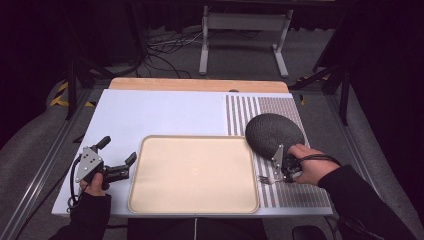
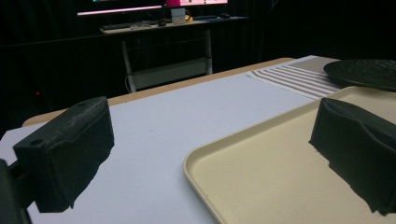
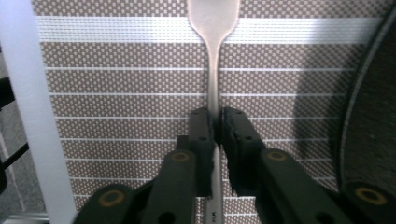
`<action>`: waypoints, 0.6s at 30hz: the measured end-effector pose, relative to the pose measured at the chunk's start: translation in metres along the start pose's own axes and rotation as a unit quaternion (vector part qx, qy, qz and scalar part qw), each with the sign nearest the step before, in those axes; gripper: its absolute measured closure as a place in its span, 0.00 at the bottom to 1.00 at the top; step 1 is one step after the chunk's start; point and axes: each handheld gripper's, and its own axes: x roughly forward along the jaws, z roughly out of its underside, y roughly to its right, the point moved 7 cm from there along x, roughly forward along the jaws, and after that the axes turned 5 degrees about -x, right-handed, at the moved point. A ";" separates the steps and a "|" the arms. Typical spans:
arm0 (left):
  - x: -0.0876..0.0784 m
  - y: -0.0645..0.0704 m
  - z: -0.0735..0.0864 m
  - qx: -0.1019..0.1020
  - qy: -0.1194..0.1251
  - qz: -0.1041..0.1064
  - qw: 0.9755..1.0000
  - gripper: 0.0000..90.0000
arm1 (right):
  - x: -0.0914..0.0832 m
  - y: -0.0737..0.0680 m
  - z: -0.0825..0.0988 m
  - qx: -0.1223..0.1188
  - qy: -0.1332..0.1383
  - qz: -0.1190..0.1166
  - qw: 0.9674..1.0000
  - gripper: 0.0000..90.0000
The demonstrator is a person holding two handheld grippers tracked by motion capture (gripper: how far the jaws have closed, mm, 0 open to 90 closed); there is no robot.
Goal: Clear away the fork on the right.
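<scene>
Grasp step on the fork (image 3: 213, 70): my right tool (image 3: 215, 128) has its jaws closed on the handle, pads pinching the thin shaft. The fork lies flat on the striped placemat (image 3: 116, 93), just beside the dark plate (image 1: 274, 132), tines toward the tray (image 1: 194, 172). Left tool (image 1: 119, 151) is wide open and holds nothing, parked over the tabletop (image 1: 165, 112) at the tray's left edge. Next, I'd say: lift straight up, keep the fork level so it doesn't pivot in the pads, clear the plate rim, then carry it off.
</scene>
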 end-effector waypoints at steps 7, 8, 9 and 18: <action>0.000 0.000 0.000 -0.002 0.002 0.001 1.000 0.00 | 0.000 0.000 0.000 -0.022 -0.002 0.003 1.000 0.94; 0.000 0.000 0.000 -0.003 0.002 0.001 1.000 0.00 | 0.000 0.000 0.000 -0.023 0.003 0.005 1.000 0.94; 0.000 0.000 0.000 -0.003 0.002 0.001 1.000 0.00 | -0.001 0.000 0.000 -0.027 0.002 0.008 1.000 0.94; 0.000 0.000 0.000 -0.001 0.000 0.001 1.000 0.00 | -0.019 0.002 -0.002 0.003 0.024 0.018 1.000 0.94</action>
